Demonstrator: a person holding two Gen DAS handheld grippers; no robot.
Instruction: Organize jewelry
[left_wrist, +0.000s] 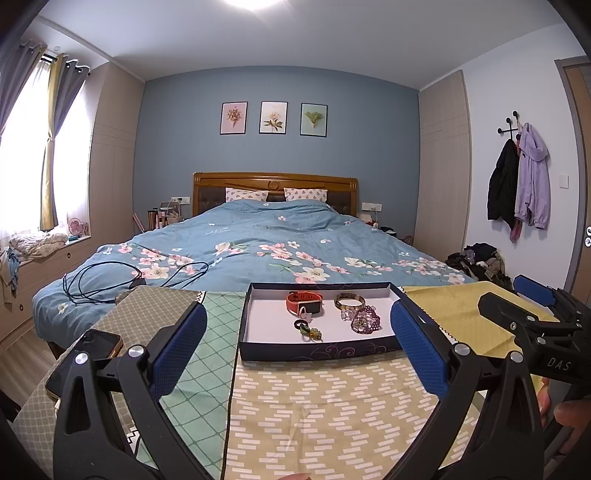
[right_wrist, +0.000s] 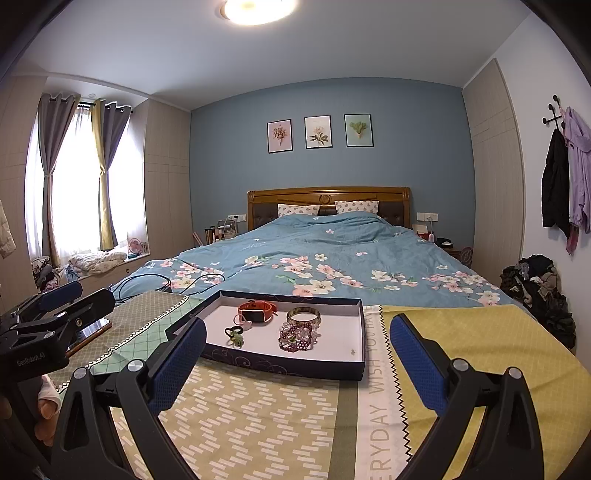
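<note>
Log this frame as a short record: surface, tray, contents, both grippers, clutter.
surface: patchwork cloth at foot of bed
tray: dark shallow box, open
contents: orange watch, gold bangle, purple beaded piece, green charm
left gripper: jaws open, empty
right gripper: jaws open, empty
clutter: phone, cables

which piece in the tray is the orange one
The watch band at the tray's far side; the bangle beside it is brownish-gold, the beaded piece purple.
</note>
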